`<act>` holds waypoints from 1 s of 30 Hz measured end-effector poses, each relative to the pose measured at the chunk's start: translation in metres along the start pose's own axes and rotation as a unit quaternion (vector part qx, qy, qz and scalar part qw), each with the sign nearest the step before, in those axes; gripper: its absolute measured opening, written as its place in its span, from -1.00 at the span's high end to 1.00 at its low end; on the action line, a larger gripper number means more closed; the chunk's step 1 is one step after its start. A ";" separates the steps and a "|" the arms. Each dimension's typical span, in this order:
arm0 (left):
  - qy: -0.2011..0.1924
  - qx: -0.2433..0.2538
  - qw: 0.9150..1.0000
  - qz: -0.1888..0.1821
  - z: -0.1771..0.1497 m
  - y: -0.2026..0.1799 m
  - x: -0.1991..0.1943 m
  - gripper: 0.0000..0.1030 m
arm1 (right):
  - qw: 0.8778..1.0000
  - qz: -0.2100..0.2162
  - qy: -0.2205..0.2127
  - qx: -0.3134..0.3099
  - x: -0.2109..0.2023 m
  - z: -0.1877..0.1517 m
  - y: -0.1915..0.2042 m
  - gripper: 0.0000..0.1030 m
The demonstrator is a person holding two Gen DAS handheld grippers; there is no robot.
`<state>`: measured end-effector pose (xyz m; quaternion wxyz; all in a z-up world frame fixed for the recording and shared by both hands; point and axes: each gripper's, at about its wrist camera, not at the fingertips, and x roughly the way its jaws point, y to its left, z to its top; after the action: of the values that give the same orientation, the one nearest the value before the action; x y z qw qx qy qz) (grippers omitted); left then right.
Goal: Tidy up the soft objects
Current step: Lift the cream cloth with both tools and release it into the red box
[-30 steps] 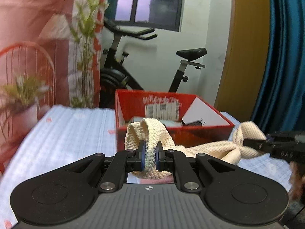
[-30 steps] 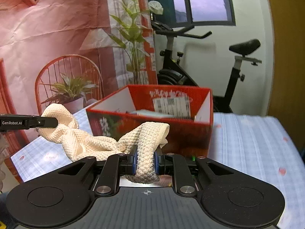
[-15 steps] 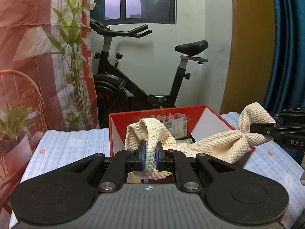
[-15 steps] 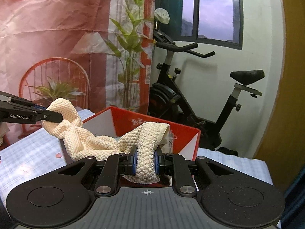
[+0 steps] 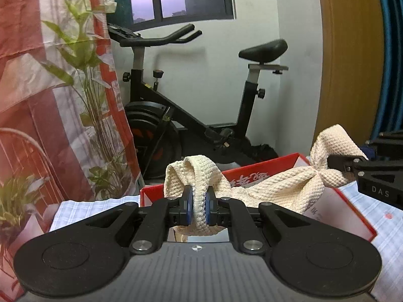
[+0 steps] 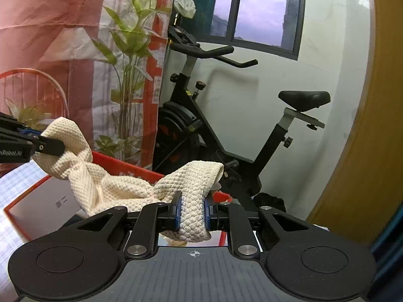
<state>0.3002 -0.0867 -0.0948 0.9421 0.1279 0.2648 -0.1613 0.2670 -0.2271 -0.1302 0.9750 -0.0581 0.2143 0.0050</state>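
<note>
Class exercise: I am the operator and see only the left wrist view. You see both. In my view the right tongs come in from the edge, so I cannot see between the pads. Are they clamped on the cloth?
Observer: Yes. The right tongs are shut on a fold of the cloth.
Operator: What lies in the box under the cloth?
Observer: A pale flat carton with small print leans in the box.
Operator: Anything behind the bike bars I miss?
Observer: A white bag hangs above the bike.
</note>
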 end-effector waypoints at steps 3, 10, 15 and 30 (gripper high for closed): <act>0.014 0.008 1.000 -0.004 -0.001 0.000 0.014 0.78 | 1.000 0.003 0.013 -0.011 0.017 0.005 0.003 0.70; 0.061 0.005 0.998 -0.025 -0.014 0.002 0.038 0.78 | 0.997 0.018 0.047 -0.062 0.048 0.006 0.024 0.70; 0.065 -0.007 0.997 -0.034 -0.018 0.008 0.044 0.78 | 0.995 0.027 0.069 -0.071 0.060 0.001 0.031 0.70; 0.044 -0.013 0.997 -0.056 -0.019 0.012 0.023 0.07 | 0.995 0.018 0.079 -0.056 0.055 -0.005 0.027 0.24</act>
<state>0.3149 -0.0753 -0.1209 0.9208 0.1074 0.3144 -0.2044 0.3136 -0.2018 -0.1607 0.9500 -0.1090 0.2911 0.0301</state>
